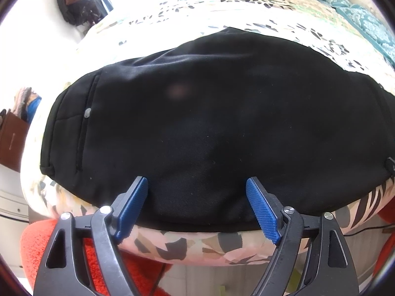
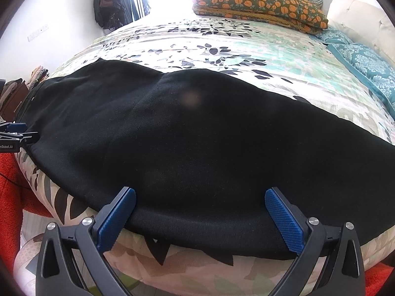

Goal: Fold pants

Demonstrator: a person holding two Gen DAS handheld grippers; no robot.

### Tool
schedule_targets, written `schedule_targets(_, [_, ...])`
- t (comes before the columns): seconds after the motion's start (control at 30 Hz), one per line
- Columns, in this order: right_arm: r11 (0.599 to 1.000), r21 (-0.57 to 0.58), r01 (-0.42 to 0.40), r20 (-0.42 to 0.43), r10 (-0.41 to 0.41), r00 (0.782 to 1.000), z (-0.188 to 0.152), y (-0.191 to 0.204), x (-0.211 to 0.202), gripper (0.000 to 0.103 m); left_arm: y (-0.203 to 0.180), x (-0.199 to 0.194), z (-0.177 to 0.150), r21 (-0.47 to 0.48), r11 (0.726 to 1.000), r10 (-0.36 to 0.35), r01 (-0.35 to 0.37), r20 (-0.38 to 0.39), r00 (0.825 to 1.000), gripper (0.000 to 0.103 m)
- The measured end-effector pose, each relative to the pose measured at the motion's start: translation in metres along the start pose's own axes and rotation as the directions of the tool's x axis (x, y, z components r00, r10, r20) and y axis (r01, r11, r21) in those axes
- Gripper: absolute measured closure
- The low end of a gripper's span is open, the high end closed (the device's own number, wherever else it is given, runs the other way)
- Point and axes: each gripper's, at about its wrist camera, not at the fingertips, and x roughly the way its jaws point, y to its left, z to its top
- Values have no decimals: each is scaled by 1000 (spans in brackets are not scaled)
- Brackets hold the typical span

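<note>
both the left gripper (image 1: 197,185) and right gripper (image 2: 200,197) gaped wide over the pants' (image 1: 209,113) near hem, grasping nothing. each probably needed to pinch every layer before lifting evenly.

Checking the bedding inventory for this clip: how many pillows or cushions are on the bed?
2: an orange-flowered pillow at the far side, and a teal patterned one at the right edge. Others may be out of frame.

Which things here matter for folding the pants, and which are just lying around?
For the job: black pants; left gripper, open; right gripper, open; bedspread under the pants.

Lying about: orange-flowered pillow; teal pillow; red rug; dark bag on the wall.
</note>
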Motion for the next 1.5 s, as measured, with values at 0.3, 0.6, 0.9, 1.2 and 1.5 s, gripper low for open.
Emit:
schedule_targets(0.3, [998, 59, 18, 99, -23, 995, 19, -21, -39, 0, -72, -52, 6, 173, 968, -209, 181, 164, 964, 20])
schedule_targets(0.6, [776, 630, -15, 145, -99, 985, 14, -214, -125, 0, -92, -12, -2, 202, 962, -201, 182, 77, 977, 20])
schedule_targets(0.9, [793, 537, 288, -216, -201, 955, -2, -358, -122, 27, -77, -7, 1, 122, 980, -166, 155, 85, 982, 20])
schedule_targets(1.2, [900, 282, 333, -210, -281, 937, 16, -334, -99, 94, -73, -7, -2, 128, 980, -165, 154, 86, 982, 20])
schedule_targets(1.5, [799, 574, 180, -161, -106, 981, -26, -387, -104, 33, -75, -6, -3, 141, 979, -161, 146, 97, 982, 20])
